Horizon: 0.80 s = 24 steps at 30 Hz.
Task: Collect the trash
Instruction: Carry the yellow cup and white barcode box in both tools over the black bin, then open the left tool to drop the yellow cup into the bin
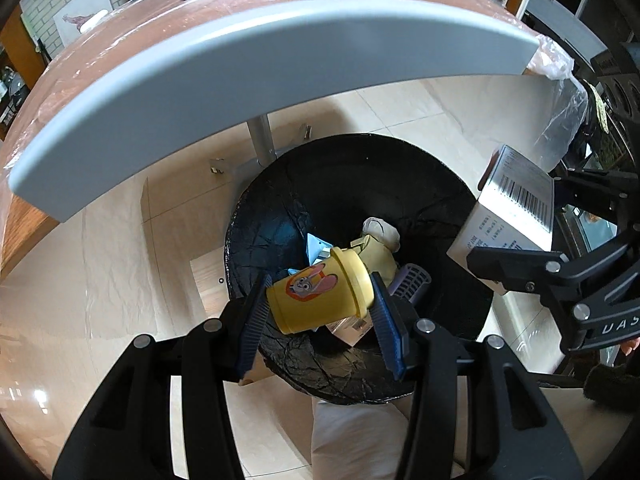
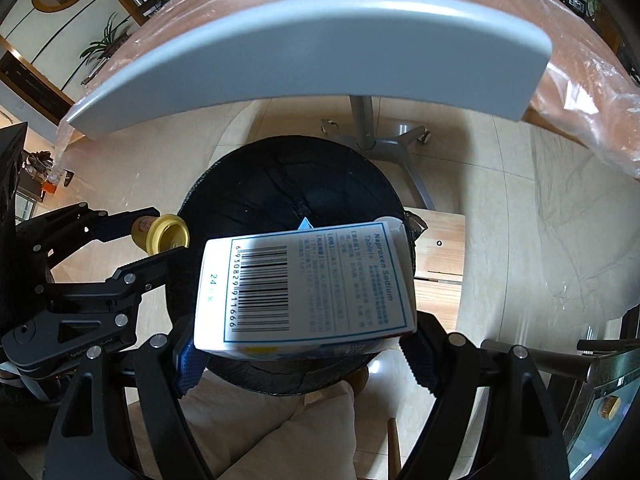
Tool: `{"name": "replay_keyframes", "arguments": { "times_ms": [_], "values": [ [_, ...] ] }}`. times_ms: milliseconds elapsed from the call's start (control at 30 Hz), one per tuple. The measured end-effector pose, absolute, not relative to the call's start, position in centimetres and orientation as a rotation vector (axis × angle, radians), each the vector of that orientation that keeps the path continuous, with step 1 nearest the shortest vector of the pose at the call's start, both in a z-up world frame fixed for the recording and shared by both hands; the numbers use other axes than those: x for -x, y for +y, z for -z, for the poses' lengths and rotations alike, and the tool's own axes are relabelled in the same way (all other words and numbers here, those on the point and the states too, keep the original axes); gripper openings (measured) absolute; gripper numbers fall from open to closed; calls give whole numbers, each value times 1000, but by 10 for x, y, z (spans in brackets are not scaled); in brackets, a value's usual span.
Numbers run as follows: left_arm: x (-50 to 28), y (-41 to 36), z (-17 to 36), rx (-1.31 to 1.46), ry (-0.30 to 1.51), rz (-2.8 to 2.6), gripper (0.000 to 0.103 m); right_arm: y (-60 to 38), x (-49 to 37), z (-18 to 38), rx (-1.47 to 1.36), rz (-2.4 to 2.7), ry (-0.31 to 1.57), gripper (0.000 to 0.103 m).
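Hanging over black-lined bin, left claw clenched on yellow cup at lower centre. Right claw grasps white medicine box, mid-frame.

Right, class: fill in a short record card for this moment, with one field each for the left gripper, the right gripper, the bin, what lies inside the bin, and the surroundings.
left gripper: shut on the yellow cup, held lying sideways above the bin
right gripper: shut on the white medicine box, barcode side facing the camera, above the bin
bin: round, lined with a black bag, standing on the tiled floor
inside the bin: crumpled paper, a lilac ribbed item, a blue scrap
surroundings: grey-edged table behind the bin, covered in clear plastic
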<state>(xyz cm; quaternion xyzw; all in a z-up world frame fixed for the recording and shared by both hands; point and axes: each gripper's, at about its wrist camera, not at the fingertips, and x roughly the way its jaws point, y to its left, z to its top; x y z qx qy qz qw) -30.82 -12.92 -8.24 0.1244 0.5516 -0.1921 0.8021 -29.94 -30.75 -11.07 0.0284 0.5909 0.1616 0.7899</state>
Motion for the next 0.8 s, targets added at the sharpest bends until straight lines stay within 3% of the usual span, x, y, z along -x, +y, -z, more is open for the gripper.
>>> {"name": "replay_keyframes", "arguments": {
  "times_ms": [800],
  "values": [
    [294,-147,95,-342,1200,452,50,-293,291,120,-14,-348,1310,80]
  ]
}}
